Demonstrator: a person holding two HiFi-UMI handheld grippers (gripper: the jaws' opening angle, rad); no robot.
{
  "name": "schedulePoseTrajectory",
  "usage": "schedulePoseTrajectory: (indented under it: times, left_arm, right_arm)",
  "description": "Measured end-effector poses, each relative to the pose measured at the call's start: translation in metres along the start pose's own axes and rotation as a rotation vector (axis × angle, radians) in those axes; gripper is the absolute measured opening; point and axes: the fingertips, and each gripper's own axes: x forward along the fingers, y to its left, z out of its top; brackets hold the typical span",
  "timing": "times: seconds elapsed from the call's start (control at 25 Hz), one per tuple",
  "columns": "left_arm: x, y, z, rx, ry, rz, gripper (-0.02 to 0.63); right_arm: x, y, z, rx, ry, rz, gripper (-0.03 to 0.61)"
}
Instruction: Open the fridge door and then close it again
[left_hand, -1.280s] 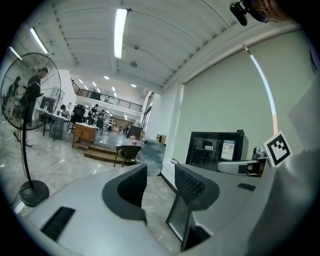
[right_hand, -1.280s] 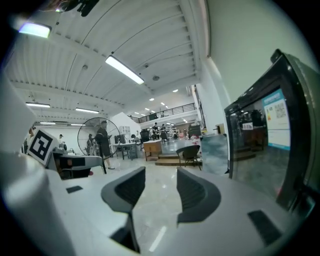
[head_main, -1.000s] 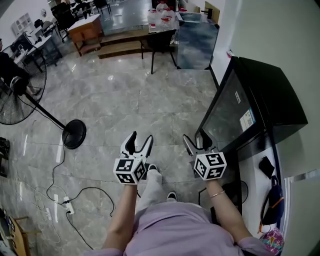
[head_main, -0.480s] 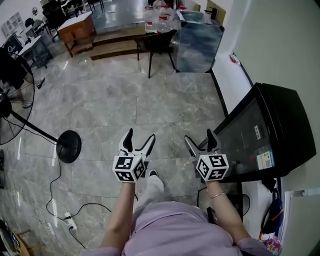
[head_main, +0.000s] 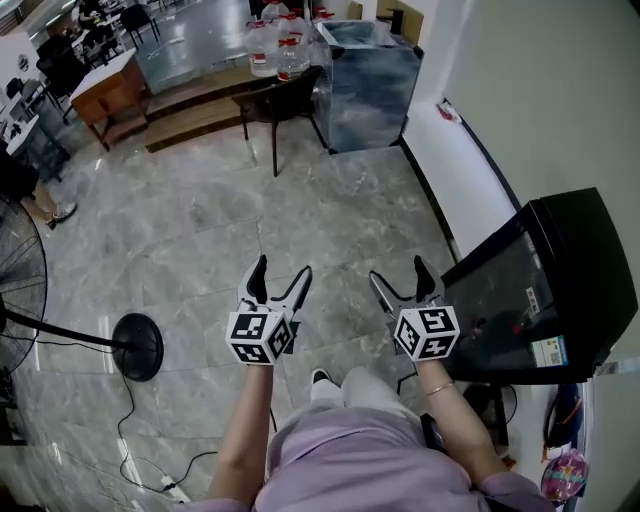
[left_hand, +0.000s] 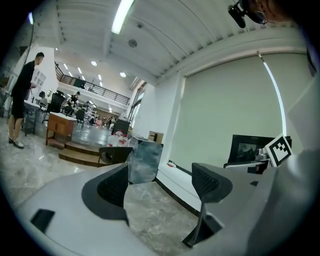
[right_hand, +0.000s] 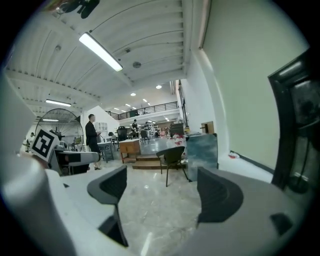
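Observation:
The black fridge (head_main: 545, 290) with its glass door stands at the right of the head view, against the white wall; the door looks flush with the body. My left gripper (head_main: 280, 272) and right gripper (head_main: 398, 275) are held side by side over the floor, both open and empty, and their jaws have just opened wider. The right gripper is a short way left of the fridge's front and does not touch it. The left gripper view shows the left gripper (left_hand: 160, 182) and the fridge (left_hand: 247, 150) to its right. The right gripper view shows the right gripper (right_hand: 162, 192) and the fridge's edge (right_hand: 295, 125).
Grey marble floor spreads ahead. A fan's round base (head_main: 138, 345) with a cable lies at the left. A dark chair (head_main: 275, 100), a metallic cabinet (head_main: 365, 70), water bottles (head_main: 275, 45) and a wooden desk (head_main: 110, 90) stand farther off. A person (right_hand: 91, 137) stands in the distance.
Both grippers have travelled across the room with the person; the fridge has slid right and lower in the head view, the fan leftward. Both pairs of jaws stand wider than a second ago.

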Motion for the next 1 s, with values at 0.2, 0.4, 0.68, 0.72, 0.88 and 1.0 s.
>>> schedulePoseTrajectory:
  times: [0.2, 0.4, 0.68, 0.72, 0.88, 1.0]
  left_arm:
    - [0.073, 0.002, -0.003, 0.011, 0.036, -0.085, 0.38]
    - [0.155, -0.006, 0.012, 0.021, 0.05, -0.186, 0.38]
    - [0.267, -0.068, 0.017, 0.051, 0.1, -0.415, 0.38]
    - [0.282, -0.081, 0.014, 0.057, 0.117, -0.47, 0.38]
    - [0.335, -0.131, 0.005, 0.069, 0.177, -0.664, 0.38]
    - [0.361, -0.168, -0.002, 0.081, 0.218, -0.824, 0.38]
  right_arm:
    - [0.043, -0.036, 0.009, 0.018, -0.005, -0.048, 0.434]
    - [0.078, -0.078, 0.044, 0.012, -0.066, -0.121, 0.434]
    - [0.079, -0.142, 0.07, 0.064, -0.122, -0.277, 0.431]
    - [0.075, -0.15, 0.071, 0.073, -0.131, -0.319, 0.43]
    - [0.071, -0.179, 0.077, 0.128, -0.166, -0.455, 0.419]
    - [0.07, -0.197, 0.078, 0.156, -0.189, -0.574, 0.416]
